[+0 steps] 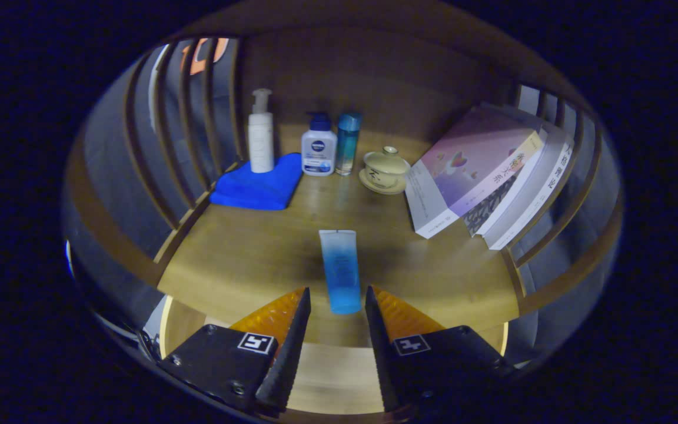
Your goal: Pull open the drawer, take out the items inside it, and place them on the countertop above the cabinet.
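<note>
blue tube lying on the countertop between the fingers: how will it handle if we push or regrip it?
The blue tube lies flat, so it likely slides rather than rolls. It looks like soft, glossy plastic, so it may give under a squeeze and slip between the fingers. The gripper is open, with the tube's near end in the gap, neither finger touching. It probably weighs little for its size.

A wooden countertop is seen ahead of the gripper, whose fingers are held apart. A blue tube is laid flat on it, its near end between the fingertips. Farther back, a folded blue cloth, two bottles, a lidded cup on a saucer and leaning books are placed.
</note>
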`<state>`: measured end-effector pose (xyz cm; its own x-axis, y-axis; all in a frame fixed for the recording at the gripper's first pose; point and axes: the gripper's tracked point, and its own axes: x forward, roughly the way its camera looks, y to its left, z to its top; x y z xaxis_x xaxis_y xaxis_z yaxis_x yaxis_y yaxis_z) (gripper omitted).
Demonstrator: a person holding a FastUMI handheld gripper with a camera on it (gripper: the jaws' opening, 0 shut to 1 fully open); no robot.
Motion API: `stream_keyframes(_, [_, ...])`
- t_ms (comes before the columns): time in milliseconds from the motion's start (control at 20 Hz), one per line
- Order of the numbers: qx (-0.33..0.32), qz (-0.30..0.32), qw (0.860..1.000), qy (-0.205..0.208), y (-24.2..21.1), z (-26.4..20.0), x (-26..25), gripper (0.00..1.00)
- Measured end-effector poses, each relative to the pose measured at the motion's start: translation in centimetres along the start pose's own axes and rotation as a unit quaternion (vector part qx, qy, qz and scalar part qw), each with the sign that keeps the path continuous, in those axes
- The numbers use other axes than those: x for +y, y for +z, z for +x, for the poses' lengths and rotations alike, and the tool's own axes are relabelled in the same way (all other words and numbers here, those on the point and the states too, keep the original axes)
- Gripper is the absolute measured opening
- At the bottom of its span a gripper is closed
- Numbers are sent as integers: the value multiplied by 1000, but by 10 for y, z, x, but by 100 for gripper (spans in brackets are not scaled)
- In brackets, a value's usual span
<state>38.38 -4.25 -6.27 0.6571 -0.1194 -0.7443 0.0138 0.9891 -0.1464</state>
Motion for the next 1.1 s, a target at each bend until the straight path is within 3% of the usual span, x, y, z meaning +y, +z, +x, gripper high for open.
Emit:
stream_keyframes(200, [-29, 5, 999, 28, -13, -46, 10, 65])
stream_keyframes(500, [-86, 1, 995, 40, -49, -111, 12, 77])
stream_keyframes(650, [-131, 16, 990, 44, -64, -137, 10, 82])
stream_keyframes(900, [-216, 2, 976, 36, -89, -187, 11, 82])
stream_keyframes(1050, [-253, 5, 967, 35, -110, -204, 16, 100])
stream_keyframes(1100, [-261, 5, 965, 38, -117, -209, 20, 100])
